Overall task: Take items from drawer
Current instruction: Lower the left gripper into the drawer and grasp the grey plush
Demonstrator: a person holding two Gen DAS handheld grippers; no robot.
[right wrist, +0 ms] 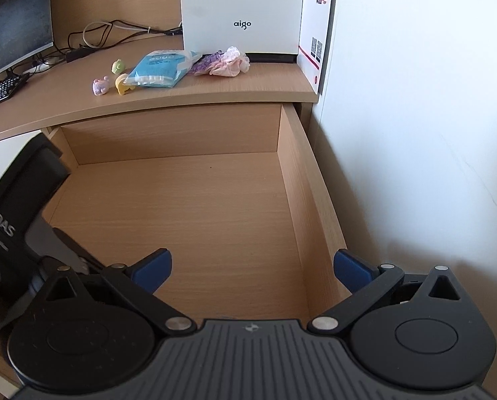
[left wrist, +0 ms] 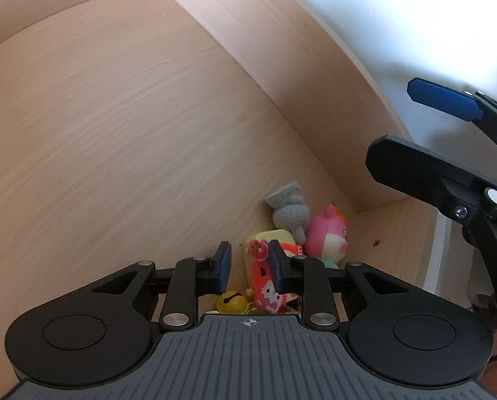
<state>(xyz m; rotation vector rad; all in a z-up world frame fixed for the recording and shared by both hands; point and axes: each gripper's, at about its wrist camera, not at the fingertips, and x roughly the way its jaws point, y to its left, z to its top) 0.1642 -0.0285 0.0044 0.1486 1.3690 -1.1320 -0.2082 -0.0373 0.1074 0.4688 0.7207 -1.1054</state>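
"aigo" on white box (right wrist: 241, 10); "DAS" on black gripper body (right wrist: 5, 230) at left edge.

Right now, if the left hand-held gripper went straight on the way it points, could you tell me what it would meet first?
Probably the red toy: it lies right between the open fingers of the left hand-held gripper, with a yellow bell beside it. Depth is hard to judge, so contact may already be close.
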